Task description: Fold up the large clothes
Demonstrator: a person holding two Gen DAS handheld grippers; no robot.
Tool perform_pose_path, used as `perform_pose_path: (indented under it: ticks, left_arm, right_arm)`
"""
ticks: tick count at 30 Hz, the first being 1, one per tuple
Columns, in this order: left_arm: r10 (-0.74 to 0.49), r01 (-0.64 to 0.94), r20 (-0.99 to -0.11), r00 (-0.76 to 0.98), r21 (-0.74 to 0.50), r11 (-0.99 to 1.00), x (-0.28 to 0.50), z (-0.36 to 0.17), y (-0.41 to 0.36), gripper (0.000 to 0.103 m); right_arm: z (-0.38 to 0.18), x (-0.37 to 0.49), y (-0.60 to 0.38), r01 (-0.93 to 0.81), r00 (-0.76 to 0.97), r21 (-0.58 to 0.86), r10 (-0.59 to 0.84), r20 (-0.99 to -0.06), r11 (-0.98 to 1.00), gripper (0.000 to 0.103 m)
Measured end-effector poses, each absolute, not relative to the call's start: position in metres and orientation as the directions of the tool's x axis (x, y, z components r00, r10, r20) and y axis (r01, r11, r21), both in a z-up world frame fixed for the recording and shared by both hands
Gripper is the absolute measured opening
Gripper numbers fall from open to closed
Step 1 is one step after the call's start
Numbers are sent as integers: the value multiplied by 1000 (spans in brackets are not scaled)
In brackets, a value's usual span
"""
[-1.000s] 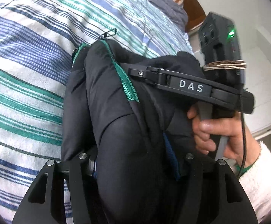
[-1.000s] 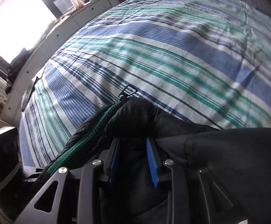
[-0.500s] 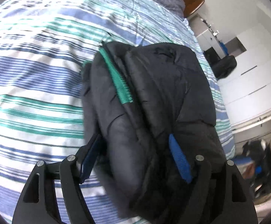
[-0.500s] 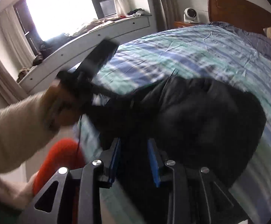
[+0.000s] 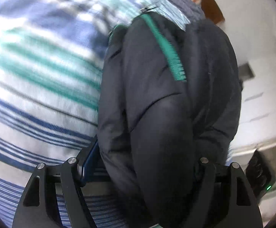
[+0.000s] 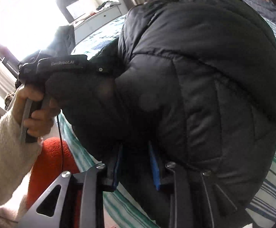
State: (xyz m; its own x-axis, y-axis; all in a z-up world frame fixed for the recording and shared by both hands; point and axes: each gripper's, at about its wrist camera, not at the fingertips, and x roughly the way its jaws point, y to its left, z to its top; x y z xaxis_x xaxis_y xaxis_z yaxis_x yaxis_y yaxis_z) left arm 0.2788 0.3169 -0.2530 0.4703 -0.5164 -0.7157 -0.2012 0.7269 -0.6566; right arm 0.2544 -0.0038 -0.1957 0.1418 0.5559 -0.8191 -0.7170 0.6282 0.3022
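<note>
Since a second ago my right gripper (image 6: 136, 163) has swung across the striped bedspread (image 5: 42, 79) and now sees the person's left hand (image 6: 33, 114). Its jaws are closing, blue pads pinching the black puffer jacket (image 6: 204, 76), bundled on the bed. My left gripper (image 5: 143, 167) stands wide around the jacket's near end; whether it presses, I cannot tell.

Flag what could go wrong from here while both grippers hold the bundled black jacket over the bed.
1. The left gripper has its jaws wide around a thick roll of the jacket. The puffy fabric may slip out and the fold could spring open.
2. The right gripper, its jaws closing, pinches only a small fold, so the bulk above it could sag or drag on the bedspread.
</note>
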Motion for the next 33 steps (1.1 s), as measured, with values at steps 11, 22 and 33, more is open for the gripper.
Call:
perform_pose_path:
  ticks: [11, 22, 33]
  left_arm:
    - [-430, -181, -675, 600, -638, 748, 211, -193, 359, 94]
    - [-665, -124, -513, 543, -832, 541, 276, -231, 372, 96]
    - [-725, 13, -615, 310, -760, 650, 349, -243, 302, 103]
  right_arm:
    - [-105, 228, -45, -754, 312, 238, 652, -691, 612, 52]
    - [-140, 249, 23, -801, 215, 209, 595, -774, 561, 52]
    - [-163, 243, 28, -802, 253, 155, 562, -787, 577, 53]
